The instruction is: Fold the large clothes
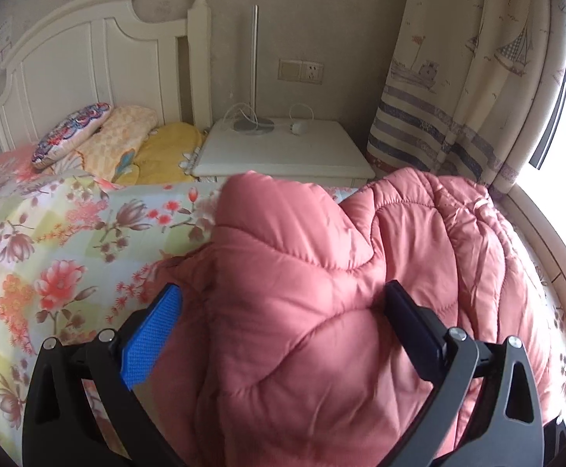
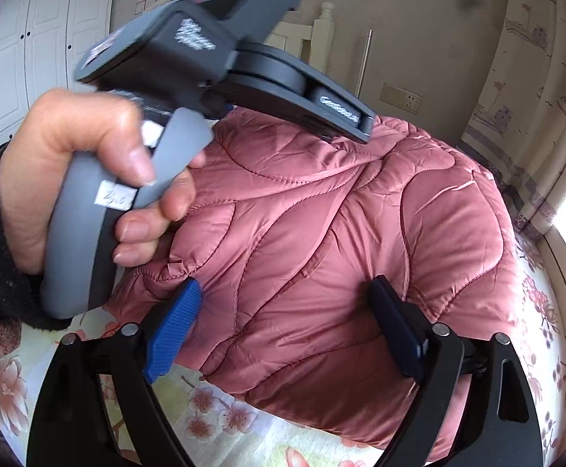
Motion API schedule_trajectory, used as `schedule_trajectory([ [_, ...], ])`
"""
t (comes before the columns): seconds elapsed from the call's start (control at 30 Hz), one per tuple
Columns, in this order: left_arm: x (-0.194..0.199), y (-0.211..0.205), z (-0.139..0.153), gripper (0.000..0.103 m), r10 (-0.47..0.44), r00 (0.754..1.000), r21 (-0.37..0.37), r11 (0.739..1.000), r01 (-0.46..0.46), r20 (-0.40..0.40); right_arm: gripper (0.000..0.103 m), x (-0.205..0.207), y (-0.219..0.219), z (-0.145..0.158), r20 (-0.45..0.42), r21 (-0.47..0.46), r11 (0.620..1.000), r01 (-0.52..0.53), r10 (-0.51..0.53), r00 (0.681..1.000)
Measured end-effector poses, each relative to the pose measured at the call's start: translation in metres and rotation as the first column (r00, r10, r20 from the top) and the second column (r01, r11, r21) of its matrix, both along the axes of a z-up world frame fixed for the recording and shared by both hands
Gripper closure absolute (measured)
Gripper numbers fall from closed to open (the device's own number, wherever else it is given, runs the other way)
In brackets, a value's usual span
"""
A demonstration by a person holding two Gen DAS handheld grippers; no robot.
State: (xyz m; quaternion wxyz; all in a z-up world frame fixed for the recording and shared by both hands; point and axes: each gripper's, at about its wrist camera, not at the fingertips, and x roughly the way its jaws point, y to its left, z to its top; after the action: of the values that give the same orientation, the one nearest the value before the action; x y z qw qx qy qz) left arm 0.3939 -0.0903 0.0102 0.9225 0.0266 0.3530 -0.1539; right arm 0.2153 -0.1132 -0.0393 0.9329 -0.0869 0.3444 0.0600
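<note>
A pink quilted padded jacket (image 1: 322, 292) lies bunched and partly folded on the floral bedsheet (image 1: 49, 241). My left gripper (image 1: 283, 303) is open, its fingers wide apart over the jacket's near part, holding nothing. In the right wrist view the same jacket (image 2: 322, 241) fills the middle. My right gripper (image 2: 287, 299) is open, its blue pad and dark pad on either side of a jacket fold, not closed on it. The left hand-held gripper body (image 2: 213, 50), held by a hand (image 2: 88, 163), hovers over the jacket's far left part.
A white headboard (image 1: 88, 50) and pillows (image 1: 108, 136) are at the far left. A white nightstand (image 1: 283, 148) with a lamp base stands behind the bed. A boat-print curtain (image 1: 458, 78) and bright window are at the right. The bed's edge (image 1: 555, 257) curves at the right.
</note>
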Motion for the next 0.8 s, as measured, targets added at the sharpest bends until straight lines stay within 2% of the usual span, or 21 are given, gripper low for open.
schedule_trajectory([
  [0.13,-0.029,0.013,0.025,0.002,0.020,0.994,0.007,1.000,-0.021,0.106,0.014,-0.012,-0.001,0.010,0.032,0.011,1.000,0.021,-0.022,0.999],
  [0.23,-0.059,0.026,0.049,0.002,0.032,0.980,-0.003,0.999,-0.031,0.195,0.014,-0.031,-0.001,0.027,0.076,0.020,1.000,0.021,-0.022,0.997],
  [0.37,-0.108,0.039,0.080,0.002,0.044,0.950,0.007,0.999,-0.049,0.310,0.013,-0.077,0.001,0.055,0.196,0.009,1.000,0.030,-0.031,0.980],
  [0.47,-0.146,0.045,0.099,0.002,0.049,0.929,0.007,0.998,-0.056,0.367,0.006,-0.114,-0.001,0.076,0.278,0.004,0.999,0.047,-0.047,0.959],
  [0.57,-0.183,0.051,0.114,0.002,0.037,0.920,-0.027,0.999,-0.029,0.390,0.005,-0.147,-0.006,0.093,0.342,-0.009,0.997,0.070,-0.063,0.938],
  [0.7,-0.227,0.058,0.126,0.002,0.056,0.910,-0.057,0.998,-0.036,0.410,0.005,-0.181,-0.021,0.113,0.385,0.006,0.995,0.103,-0.097,0.918],
  [0.8,-0.260,0.060,0.125,0.002,0.092,0.913,-0.050,0.996,-0.078,0.397,0.005,-0.201,-0.033,0.121,0.399,0.019,0.991,0.132,-0.129,0.908],
])
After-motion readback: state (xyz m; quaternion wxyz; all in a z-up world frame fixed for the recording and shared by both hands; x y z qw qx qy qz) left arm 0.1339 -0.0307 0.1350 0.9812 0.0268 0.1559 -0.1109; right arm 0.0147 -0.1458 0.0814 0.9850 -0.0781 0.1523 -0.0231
